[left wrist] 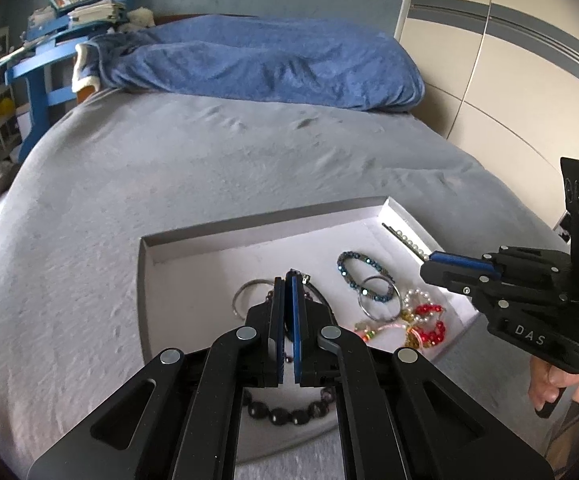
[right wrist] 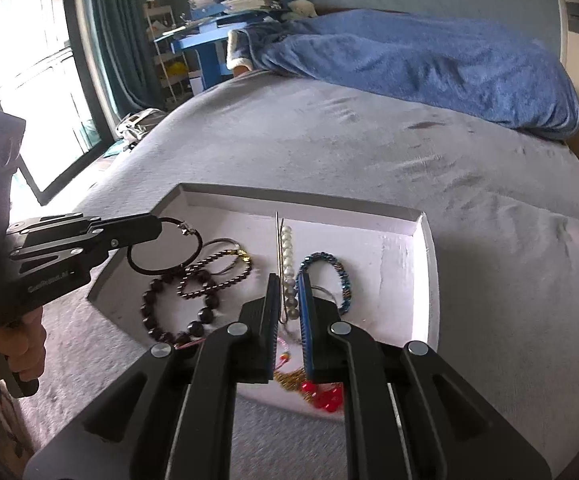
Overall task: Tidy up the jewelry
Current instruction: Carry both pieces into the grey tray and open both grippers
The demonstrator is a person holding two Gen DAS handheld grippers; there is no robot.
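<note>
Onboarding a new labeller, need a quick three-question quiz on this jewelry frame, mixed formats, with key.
1. True or false: the left hand-held gripper is shut on the black cord bracelet, holding it above the tray.
2. Where does the pearl strand lie? A: inside the tray. B: on the blue blanket. C: on the grey bedcover outside the tray.
3. What colour is the beaded bracelet just right of the pearl strand in the right wrist view?

Key: 1 true; 2 A; 3 blue.
</note>
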